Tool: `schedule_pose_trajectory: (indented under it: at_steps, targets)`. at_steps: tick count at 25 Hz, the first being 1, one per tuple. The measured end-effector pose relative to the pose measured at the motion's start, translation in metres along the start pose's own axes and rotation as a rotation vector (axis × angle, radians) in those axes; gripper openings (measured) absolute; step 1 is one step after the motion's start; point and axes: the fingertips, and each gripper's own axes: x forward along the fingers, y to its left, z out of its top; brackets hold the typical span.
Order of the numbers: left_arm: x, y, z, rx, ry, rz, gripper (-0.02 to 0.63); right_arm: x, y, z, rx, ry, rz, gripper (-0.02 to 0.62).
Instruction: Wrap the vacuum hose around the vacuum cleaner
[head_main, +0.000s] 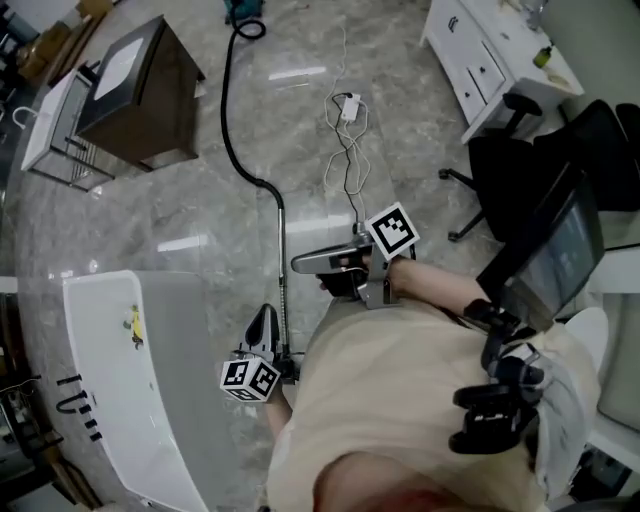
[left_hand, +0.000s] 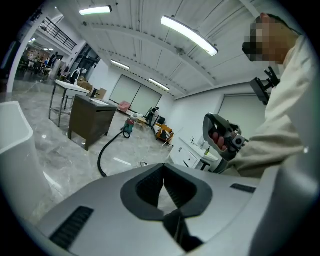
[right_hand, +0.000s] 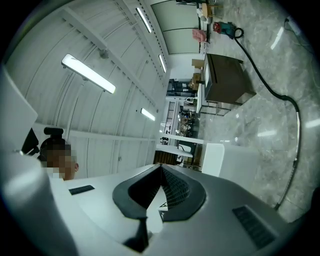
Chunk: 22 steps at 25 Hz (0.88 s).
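The green vacuum cleaner (head_main: 243, 10) stands far off across the floor and also shows small in the left gripper view (left_hand: 128, 127) and the right gripper view (right_hand: 225, 27). Its black hose (head_main: 232, 120) snakes toward me and joins a metal wand (head_main: 281, 260) that runs down between my grippers. My left gripper (head_main: 262, 318) is shut and empty, low and just left of the wand's near end. Whether it touches the wand I cannot tell. My right gripper (head_main: 300, 264) is shut with nothing in it, held just right of the wand's middle.
A brown cabinet (head_main: 140, 90) and a white wire rack (head_main: 55, 130) stand at the upper left. A white tub-like table (head_main: 130, 380) is at my left. A white cable with a plug (head_main: 348, 110) lies ahead. White drawers (head_main: 490, 50) and a black chair (head_main: 560, 160) are on the right.
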Motion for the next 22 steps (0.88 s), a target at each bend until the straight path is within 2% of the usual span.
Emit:
schedule_pose_trajectory:
  at_steps: [7, 12, 16, 22]
  targets:
    - [0.054, -0.006, 0.015, 0.09, 0.063, 0.104, 0.006, -0.033, -0.016, 0.05, 0.031, -0.017, 0.098, 0.003]
    - [0.115, -0.023, 0.055, 0.119, 0.056, 0.183, 0.006, -0.062, -0.013, 0.123, 0.042, 0.018, 0.193, 0.003]
    - [0.168, -0.035, 0.061, 0.151, 0.139, 0.238, 0.006, -0.094, -0.033, 0.17, 0.037, 0.072, 0.184, 0.003]
    - [0.189, -0.031, 0.038, 0.172, 0.266, 0.337, 0.006, -0.122, -0.05, 0.185, 0.075, 0.193, 0.16, 0.003]
